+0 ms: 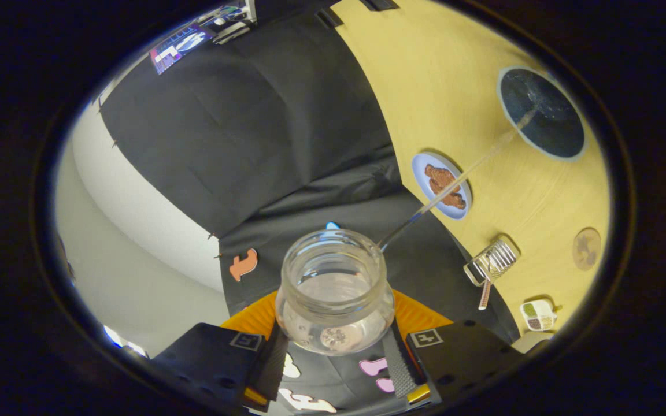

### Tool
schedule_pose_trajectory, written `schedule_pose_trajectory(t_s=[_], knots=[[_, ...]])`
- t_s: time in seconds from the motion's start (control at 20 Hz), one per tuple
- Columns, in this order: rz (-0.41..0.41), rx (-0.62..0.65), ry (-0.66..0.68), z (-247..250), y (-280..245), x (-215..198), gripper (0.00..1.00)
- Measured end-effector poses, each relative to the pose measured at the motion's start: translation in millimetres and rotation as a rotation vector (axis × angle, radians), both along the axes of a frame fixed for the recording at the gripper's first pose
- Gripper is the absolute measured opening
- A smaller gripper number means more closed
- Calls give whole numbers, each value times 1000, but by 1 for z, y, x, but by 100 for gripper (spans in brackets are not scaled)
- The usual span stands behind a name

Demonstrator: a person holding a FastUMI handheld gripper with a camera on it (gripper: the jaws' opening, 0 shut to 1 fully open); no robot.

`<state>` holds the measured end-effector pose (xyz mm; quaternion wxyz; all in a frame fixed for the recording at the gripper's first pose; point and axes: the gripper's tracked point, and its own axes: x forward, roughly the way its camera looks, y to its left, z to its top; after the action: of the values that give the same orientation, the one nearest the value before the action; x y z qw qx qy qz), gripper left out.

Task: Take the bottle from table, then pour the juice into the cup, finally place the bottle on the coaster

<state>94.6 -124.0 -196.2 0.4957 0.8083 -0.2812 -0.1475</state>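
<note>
1. We see the hand-held gripper at the bottom centre of the frame, its two fingers pressed against either side of a clear, wide-mouthed glass bottle, holding it.
2. The bottle is tipped well over, its open mouth facing us, with a little clear liquid pooled inside.
3. A thin clear stream leaves the bottle's rim and runs toward the upper right of the frame.
4. The stream ends in a round, dark cup with a pale rim, which stands on the yellow wooden surface at the upper right.
5. Between bottle and cup, the stream crosses a small pale blue plate carrying brown food.
6. At the lower right, a round brown coaster lies on the surface, near a ribbed clear glass mug and a small white dish.
</note>
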Motion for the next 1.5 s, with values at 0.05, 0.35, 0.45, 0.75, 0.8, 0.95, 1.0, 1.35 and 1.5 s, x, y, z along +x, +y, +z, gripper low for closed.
schedule_pose_trajectory(t_s=[0.05,0.35,0.45,0.75,0.8,0.95,1.0,1.35,1.5], knots=[[1,9,-4,1,1,0,77],[0,35,-33,9,4,0,77],[5,45,-41,14,5,1,77],[9,71,-53,23,6,3,77],[11,76,-56,24,7,4,77],[11,85,-65,31,7,5,77],[10,90,-67,33,7,4,77],[20,101,-74,43,12,7,77],[28,88,-54,39,16,11,76]])
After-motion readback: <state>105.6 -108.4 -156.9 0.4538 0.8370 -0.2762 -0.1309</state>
